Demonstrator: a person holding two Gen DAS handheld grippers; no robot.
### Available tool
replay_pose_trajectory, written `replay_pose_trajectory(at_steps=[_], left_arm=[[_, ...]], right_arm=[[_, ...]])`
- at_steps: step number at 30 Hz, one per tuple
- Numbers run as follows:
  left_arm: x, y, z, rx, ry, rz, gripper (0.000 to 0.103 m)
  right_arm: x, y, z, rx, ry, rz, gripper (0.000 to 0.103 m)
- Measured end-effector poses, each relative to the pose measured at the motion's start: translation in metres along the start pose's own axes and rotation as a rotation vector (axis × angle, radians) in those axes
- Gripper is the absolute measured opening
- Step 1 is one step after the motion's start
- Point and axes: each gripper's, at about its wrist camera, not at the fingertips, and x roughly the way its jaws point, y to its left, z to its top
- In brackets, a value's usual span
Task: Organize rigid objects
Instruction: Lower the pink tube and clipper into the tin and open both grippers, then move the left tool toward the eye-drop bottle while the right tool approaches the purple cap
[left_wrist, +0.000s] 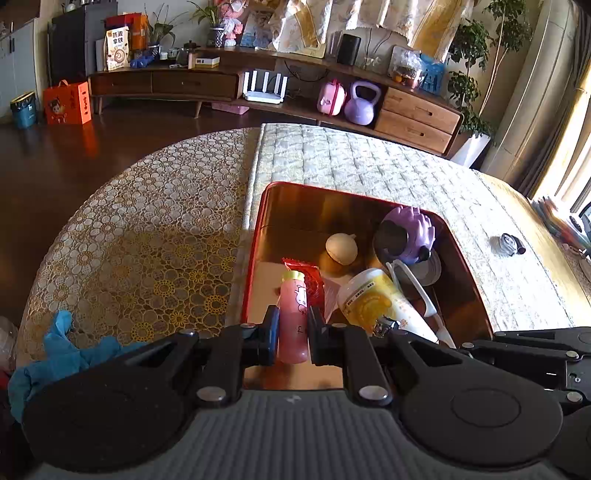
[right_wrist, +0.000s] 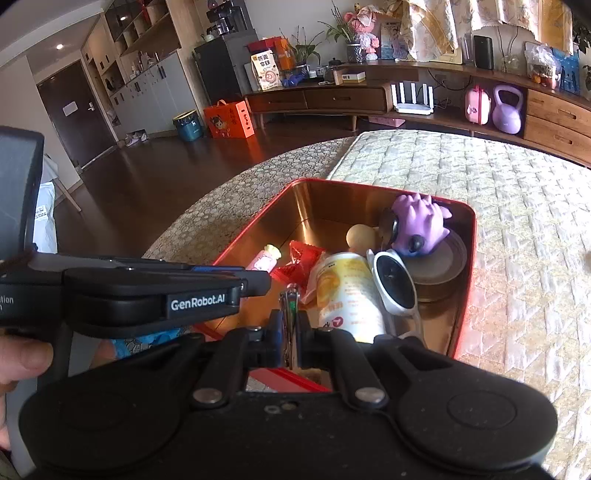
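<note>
A red tin (left_wrist: 255, 236) with a coppery inside lay open on the quilted table, just ahead of both grippers. Over its near end the left gripper (left_wrist: 292, 325) was clamped on a small pink bottle (left_wrist: 293, 314). Beside it, the right gripper (right_wrist: 290, 325) pinched metal nail clippers (right_wrist: 289, 310), jaws nearly together.

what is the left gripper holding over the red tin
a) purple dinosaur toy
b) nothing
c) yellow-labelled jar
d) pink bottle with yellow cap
d: the left gripper has its jaws closed on the pink bottle, held above the red tin.
</note>
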Motion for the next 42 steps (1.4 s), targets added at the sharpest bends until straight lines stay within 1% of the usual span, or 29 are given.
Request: replay_pose_trajectory(at_steps=[5,8,15,18,22,25,28,29,35,39,42], left_arm=[[0.005,-0.007,-0.003,0.034,0.001,-0.006,0.016],[0.008,-0.014,-0.004,0.067,0.002,0.002,0.016],[0.01,-0.018,-0.002,0.049,0.037,-0.013,0.016],[0.009,-0.016,-0.003,0.028,0.043,-0.017,0.016],[0.005,-0.016,-0.003,0.005,0.05,-0.013,0.016],[-0.002,-0.017,-0.005,0.0,0.041,-0.015,0.017],[-0.01,-0.021,-0.005,-0.002,0.029,-0.021,0.026],[-0.013,-0.023,-0.006,0.0,0.025,-0.023,0.027],[-0.031,-0.036,-0.01,0.02,0.011,-0.033,0.027],[-0.043,-0.046,-0.014,0.04,-0.001,-0.039,0.027],[-0.052,-0.054,-0.018,0.043,-0.007,-0.054,0.027]], right_arm=[[0.004,0.001,-0.001,-0.005,0.021,-0.004,0.006],[0.004,0.0,-0.001,0.004,0.026,-0.005,0.009],[-0.005,-0.004,-0.003,0.026,0.015,-0.01,0.014],[-0.011,-0.006,-0.003,0.041,0.006,-0.003,0.02],[-0.019,-0.007,-0.004,0.054,-0.004,-0.002,0.024],[-0.026,-0.009,-0.005,0.057,-0.009,0.0,0.028],[-0.033,-0.009,-0.008,0.056,-0.014,-0.003,0.03],[-0.035,-0.009,-0.008,0.057,-0.018,-0.003,0.031],[-0.052,-0.009,-0.012,0.061,-0.027,-0.013,0.035],[-0.068,-0.011,-0.016,0.059,-0.029,-0.027,0.042],[-0.082,-0.012,-0.019,0.05,-0.027,-0.042,0.043]])
